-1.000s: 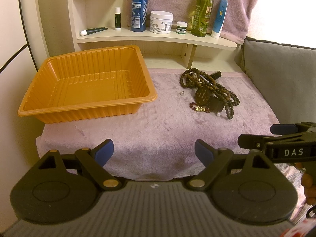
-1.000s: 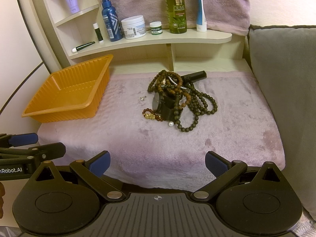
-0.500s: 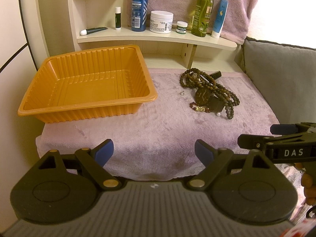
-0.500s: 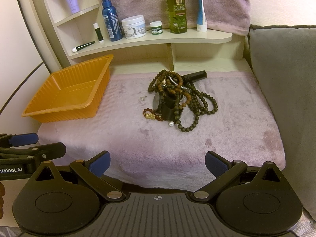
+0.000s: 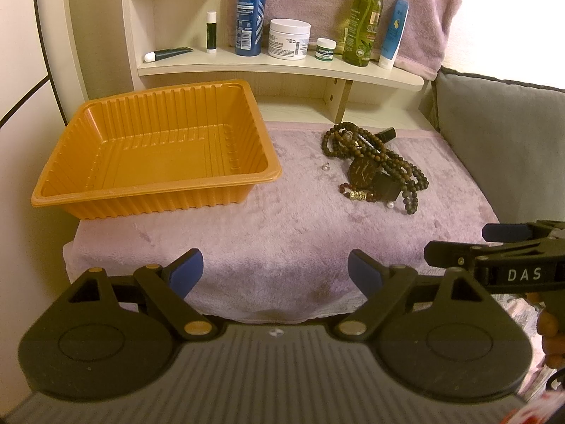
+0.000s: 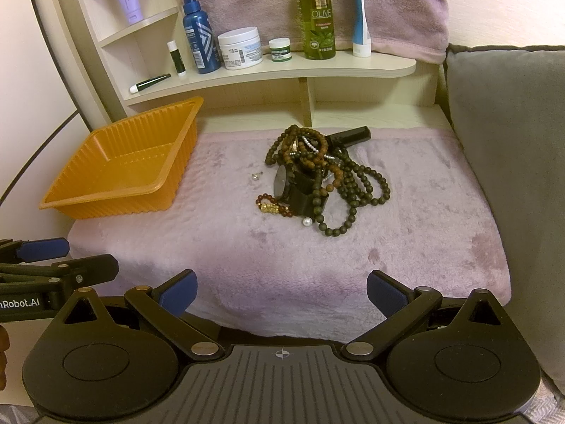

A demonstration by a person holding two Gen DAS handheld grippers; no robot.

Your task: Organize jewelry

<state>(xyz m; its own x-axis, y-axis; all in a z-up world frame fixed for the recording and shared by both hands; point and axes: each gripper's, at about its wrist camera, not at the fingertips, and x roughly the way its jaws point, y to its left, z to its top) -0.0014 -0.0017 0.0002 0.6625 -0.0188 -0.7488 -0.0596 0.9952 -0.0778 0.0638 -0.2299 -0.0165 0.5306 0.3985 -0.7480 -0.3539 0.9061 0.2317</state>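
pink towel [image 6: 317, 265]; left gripper [image 5: 275, 272], right gripper [image 6: 280, 291] level, spread, empty.

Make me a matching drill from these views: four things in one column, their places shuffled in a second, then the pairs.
Things:
1. orange tray
2. watch
3. olive bottle
4. loose pearl

Places:
A. on the shelf
B. in the bead pile
C. left part of the towel
D. near edge of the pile

Pairs: 1-C, 2-B, 3-A, 4-D

One tray [image 5: 155, 162] (two pearls [image 6: 306, 222])
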